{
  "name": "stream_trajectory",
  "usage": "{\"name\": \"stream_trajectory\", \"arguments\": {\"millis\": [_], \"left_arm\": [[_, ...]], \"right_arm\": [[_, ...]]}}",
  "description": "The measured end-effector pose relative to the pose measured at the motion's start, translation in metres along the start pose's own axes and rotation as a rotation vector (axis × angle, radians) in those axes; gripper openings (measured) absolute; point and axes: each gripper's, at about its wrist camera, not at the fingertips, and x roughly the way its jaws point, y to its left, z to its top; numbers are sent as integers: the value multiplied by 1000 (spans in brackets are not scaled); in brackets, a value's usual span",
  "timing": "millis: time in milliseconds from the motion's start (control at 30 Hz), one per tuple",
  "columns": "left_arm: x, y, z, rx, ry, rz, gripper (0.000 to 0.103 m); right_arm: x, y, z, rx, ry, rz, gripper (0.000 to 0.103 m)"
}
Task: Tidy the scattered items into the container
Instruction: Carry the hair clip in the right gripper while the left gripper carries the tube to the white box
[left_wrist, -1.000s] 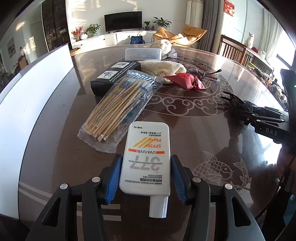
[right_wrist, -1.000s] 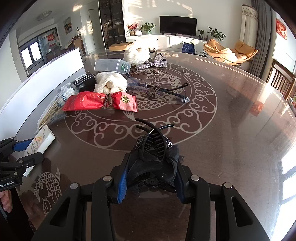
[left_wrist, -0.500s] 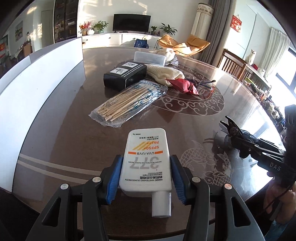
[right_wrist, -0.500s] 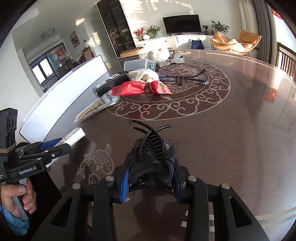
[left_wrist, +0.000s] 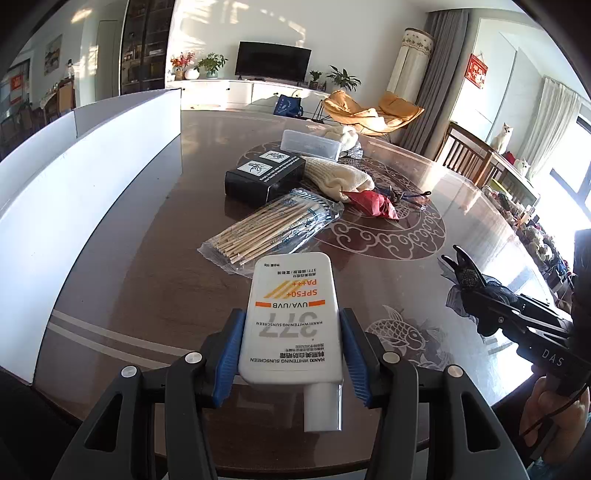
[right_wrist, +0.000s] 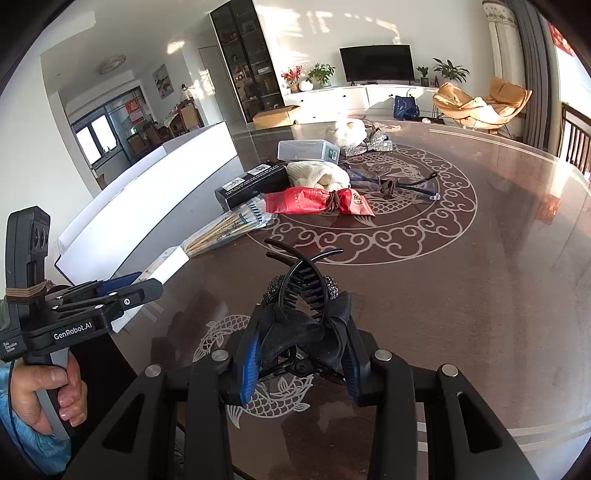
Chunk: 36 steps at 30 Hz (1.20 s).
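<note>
Sunscreen tube (left_wrist: 291, 321) | clamped mid-body in left fingers (left_wrist: 229, 354), above tabletop (left_wrist: 147, 258) | light, squashy, slick: hold flat sides | hair claw (right_wrist: 306, 314) pinched in right fingers (right_wrist: 249, 360), springy

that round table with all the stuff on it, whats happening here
A person is tidying, with handheld tongs in each hand. The left tongs grip a white sunscreen tube; the right tongs grip a black toothed hair claw with a fabric bow. Both are held above the dark patterned table. Left on it are a clear bag of wooden sticks, a black box, a red packet and a clear plastic case.
</note>
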Motion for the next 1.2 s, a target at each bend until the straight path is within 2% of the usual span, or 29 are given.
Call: {"name": "stream_trajectory", "arguments": {"millis": [167,333,467,667,867,967,1033,1133,1200], "left_arm": [[-12,9,9,-35,-29,3,51],[-46,41,30,-109,-105,25,51],[-78,94,56,-183,-175,79,51],[-114,196,92,-278,-231,230,51],[-107,296,107,-408,-171,337,51],[-94,327,110,-435,-109,365,51],[-85,339,109,-447,-66,373,51],[-70,350,109,-465,13,369,51],[-59,353,107,-475,68,370,53]], "right_arm": [[0,4,3,-2,2,15,38],[4,27,29,-75,-16,48,38],[15,66,68,-155,-41,105,38],[48,161,146,-240,-61,289,38],[124,290,202,-383,13,411,38],[176,345,211,-462,83,397,38],[207,370,210,-504,134,369,38],[245,389,207,-497,224,364,40],[262,394,206,-472,281,352,53]]}}
